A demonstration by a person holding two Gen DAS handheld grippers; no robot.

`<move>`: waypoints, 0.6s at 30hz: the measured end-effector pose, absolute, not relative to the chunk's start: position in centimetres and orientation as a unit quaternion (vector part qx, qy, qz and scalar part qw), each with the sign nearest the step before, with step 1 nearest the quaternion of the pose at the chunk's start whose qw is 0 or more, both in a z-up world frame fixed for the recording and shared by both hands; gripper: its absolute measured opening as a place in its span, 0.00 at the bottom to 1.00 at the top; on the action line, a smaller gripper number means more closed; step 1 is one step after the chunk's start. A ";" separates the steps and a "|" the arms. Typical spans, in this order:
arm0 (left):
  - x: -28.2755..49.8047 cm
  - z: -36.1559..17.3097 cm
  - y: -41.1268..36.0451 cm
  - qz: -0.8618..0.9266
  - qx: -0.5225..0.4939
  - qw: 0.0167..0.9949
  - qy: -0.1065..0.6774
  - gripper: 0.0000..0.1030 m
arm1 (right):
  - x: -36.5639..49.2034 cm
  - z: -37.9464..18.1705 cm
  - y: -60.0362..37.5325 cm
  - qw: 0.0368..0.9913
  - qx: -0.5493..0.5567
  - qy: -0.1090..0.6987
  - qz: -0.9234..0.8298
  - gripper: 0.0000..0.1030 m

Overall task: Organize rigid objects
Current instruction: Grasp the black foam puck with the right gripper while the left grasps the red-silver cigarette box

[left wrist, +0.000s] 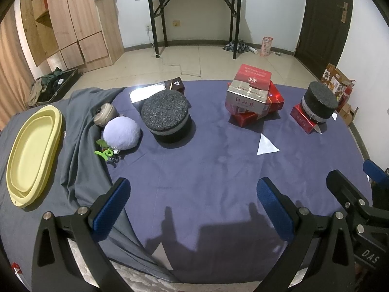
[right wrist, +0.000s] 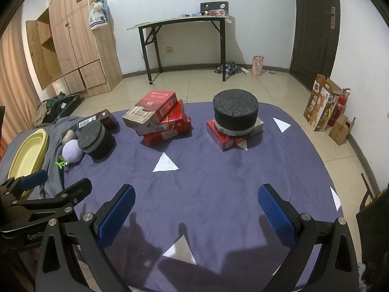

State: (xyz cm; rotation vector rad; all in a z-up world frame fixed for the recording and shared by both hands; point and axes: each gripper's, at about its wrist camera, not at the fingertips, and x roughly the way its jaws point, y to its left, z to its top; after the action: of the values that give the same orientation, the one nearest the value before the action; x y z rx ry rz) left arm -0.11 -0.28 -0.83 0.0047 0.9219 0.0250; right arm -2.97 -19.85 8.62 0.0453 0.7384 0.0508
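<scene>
Purple cloth-covered table (right wrist: 218, 182): black foam cylinder on a red box (right wrist: 235, 115) lies far, straight ahead of right gripper (right wrist: 196, 209), nearer than left gripper (left wrist: 193, 206); both spread, empty.

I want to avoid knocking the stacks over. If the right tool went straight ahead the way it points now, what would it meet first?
The right tool is open over bare purple cloth. Straight ahead, it would probably first reach the black foam cylinder sitting on a red box, though depth is uncertain.

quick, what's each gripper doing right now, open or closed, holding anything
Left gripper: open, holding nothing.
Right gripper: open, holding nothing.
</scene>
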 end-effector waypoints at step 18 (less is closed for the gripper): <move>7.7 3.0 -2.1 -0.131 0.023 0.867 0.480 1.00 | 4.8 12.0 -27.7 0.941 0.052 0.334 0.014 1.00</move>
State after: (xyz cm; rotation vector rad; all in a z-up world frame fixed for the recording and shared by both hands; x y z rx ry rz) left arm 7.67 -2.13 2.96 0.0489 1.0051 -0.2750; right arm 4.80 -27.74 11.96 0.1056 0.6820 0.0291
